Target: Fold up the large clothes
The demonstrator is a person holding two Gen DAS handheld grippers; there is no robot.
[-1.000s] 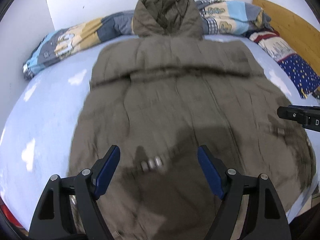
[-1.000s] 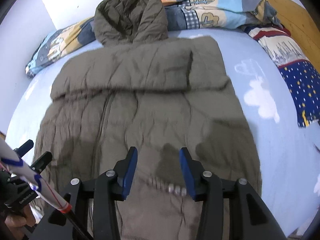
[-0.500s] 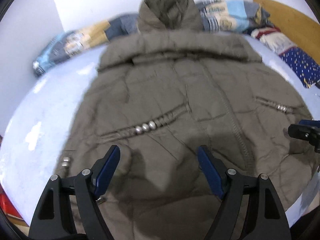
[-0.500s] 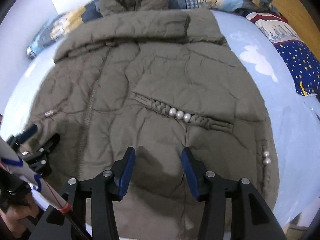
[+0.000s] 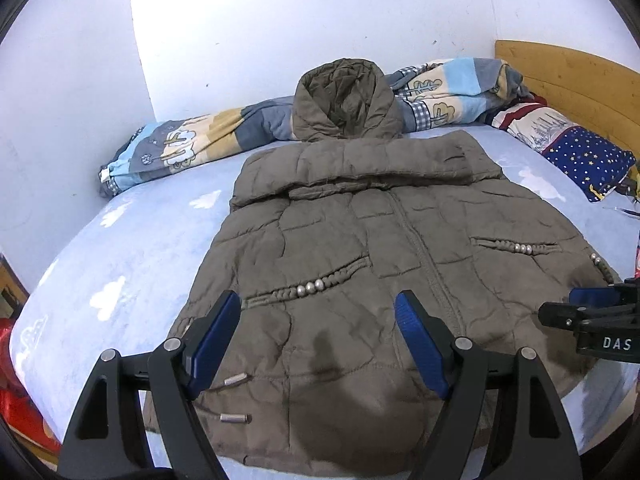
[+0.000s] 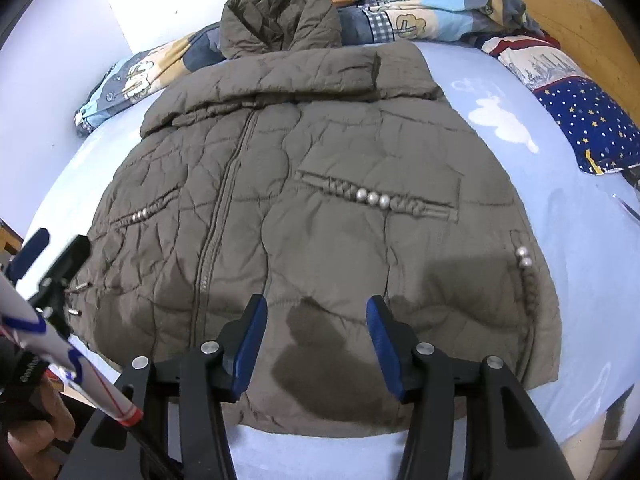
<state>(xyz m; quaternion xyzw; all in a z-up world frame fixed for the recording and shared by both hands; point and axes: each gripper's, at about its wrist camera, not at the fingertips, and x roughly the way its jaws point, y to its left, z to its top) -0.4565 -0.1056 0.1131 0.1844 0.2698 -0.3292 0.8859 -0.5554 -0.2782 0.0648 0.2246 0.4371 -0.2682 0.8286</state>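
A pale blue bed [image 5: 120, 264] against white walls holds an olive quilted coat [image 5: 380, 264], front up with sleeves folded across the chest, its long axis running near to far, hood [image 5: 344, 104] at the far blanket [image 5: 192, 144]. Only the right view shows a hand [image 6: 28, 436] at near left. Left gripper [image 5: 318, 336] and right gripper [image 6: 316, 344] hover above the near hem, both spread wide, holding nothing.
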